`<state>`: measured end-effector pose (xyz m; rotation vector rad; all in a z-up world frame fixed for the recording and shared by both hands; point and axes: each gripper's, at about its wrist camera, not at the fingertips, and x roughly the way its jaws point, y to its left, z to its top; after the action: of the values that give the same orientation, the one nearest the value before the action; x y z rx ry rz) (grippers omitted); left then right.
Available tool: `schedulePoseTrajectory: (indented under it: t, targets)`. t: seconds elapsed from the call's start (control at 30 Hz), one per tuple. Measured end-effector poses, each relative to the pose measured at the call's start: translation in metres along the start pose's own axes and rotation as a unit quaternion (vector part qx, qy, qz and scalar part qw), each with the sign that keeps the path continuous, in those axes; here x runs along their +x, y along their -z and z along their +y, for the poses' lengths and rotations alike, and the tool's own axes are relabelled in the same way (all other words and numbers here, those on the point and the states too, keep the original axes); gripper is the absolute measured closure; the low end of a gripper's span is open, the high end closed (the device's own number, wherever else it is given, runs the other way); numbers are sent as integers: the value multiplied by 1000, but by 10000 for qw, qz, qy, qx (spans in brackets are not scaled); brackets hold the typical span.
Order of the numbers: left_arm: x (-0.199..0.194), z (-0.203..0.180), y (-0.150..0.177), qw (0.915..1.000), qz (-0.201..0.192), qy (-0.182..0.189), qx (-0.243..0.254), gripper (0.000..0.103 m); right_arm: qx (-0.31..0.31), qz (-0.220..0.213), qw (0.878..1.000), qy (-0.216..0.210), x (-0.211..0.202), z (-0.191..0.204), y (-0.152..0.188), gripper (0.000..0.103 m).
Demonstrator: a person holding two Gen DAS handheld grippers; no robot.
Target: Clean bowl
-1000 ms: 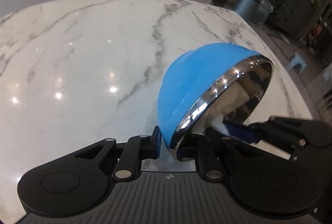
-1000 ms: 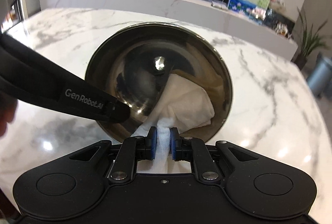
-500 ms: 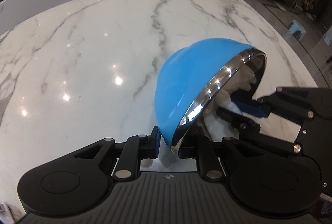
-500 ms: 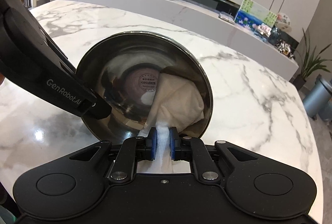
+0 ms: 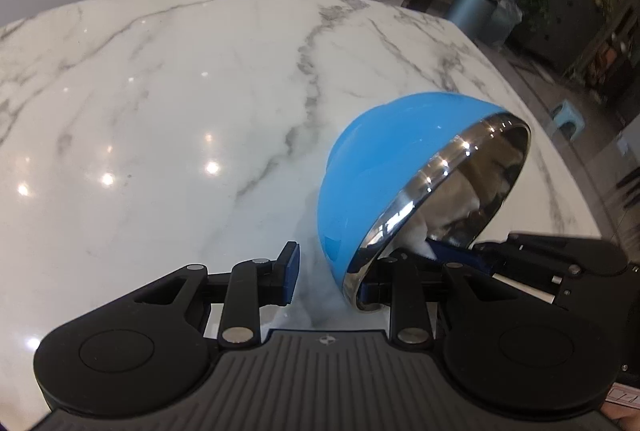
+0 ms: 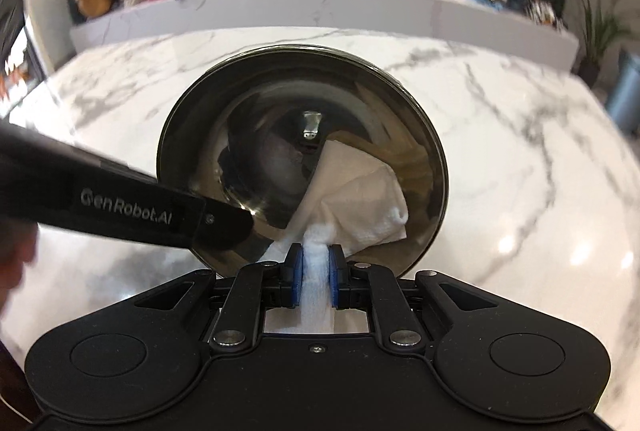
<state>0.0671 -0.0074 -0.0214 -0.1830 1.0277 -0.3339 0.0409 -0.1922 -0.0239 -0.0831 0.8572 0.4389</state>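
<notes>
Living room, big white marble table (image 5: 168, 119) with grey veins, glossy, ceiling lights glinting off it. Long marble sideboard (image 6: 320, 7) behind, cluttered; potted plant and grey bin (image 5: 480, 11) off to the side.

Bowl (image 5: 400, 167) sits near the table's right edge, tipped up on its side, mouth toward the right gripper (image 6: 316, 267). Blue outside, polished steel inside with a rolled chrome rim.

Left gripper (image 5: 332, 271): jaws spread wide. One blue pad (image 5: 290, 273) stands clear of the blue wall with a visible gap; the other finger is behind the rim, inside the bowl. So it straddles the low edge of the rim but isn't pinching it. Can't tell if the inner finger touches steel.

Right gripper: jaws closed tight on a white cloth (image 6: 360, 199), bunched between the blue pads, the loose end fanned out against the lower right of the steel interior. Wiping step looks underway, judging by that.

Handling guess: bowl is rigid, probably light, thin-walled, slick on both faces, and free to rock or skate on polished marble. The rim is the only real hold, one finger inside and one out. With the left unclamped, a cloth push could shove the bowl away. Cloth is soft and limp and holds fine at a bunched corner.
</notes>
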Motion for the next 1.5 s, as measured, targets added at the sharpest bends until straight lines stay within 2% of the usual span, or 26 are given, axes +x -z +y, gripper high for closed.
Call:
schedulePoseTrajectory:
  t: [0.13, 0.3, 0.47, 0.57, 0.67, 0.73, 0.97, 1.03, 1.13, 1.37, 1.5]
  targets:
    - [2, 0, -2, 10000, -44, 13, -52, 91, 206, 12, 9997, -163, -1, -5, -2, 93]
    - [3, -3, -2, 9999, 40, -78, 87, 92, -148, -5, 9999, -11, -1, 4, -2, 93]
    - [1, -5, -2, 9996, 133, -134, 194, 92, -798, -79, 9960, 397, -2, 19, 0, 93]
    - [-1, -9, -2, 9988, 169, -250, 385, 91, -1304, -141, 9885, 752, -1, 30, 4, 93]
    - [-4, -12, -2, 9974, 238, -373, 565, 91, -2064, -248, 9703, 1236, -1, 47, 11, 94]
    - [-7, -11, -3, 9967, 241, -452, 633, 91, -2318, -275, 9631, 1340, 1, 53, 13, 94]
    - [-9, -2, -3, 9985, 54, -376, 383, 88, -1972, -256, 9735, 1129, 1, 47, 9, 94]
    - [-9, 2, -3, 9995, -14, -252, 200, 83, -1814, -220, 9774, 1061, 1, 43, 7, 93]
    - [-5, 5, -3, 10000, -26, -83, -29, 82, -1553, -164, 9831, 952, 1, 38, 3, 93]
    - [4, -2, 0, 9999, -81, -121, -42, 81, -1031, -95, 9920, 727, 1, 26, 0, 92]
    - [7, -3, 0, 9998, -117, -140, -93, 81, -540, -54, 9978, 376, 0, 17, -1, 92]
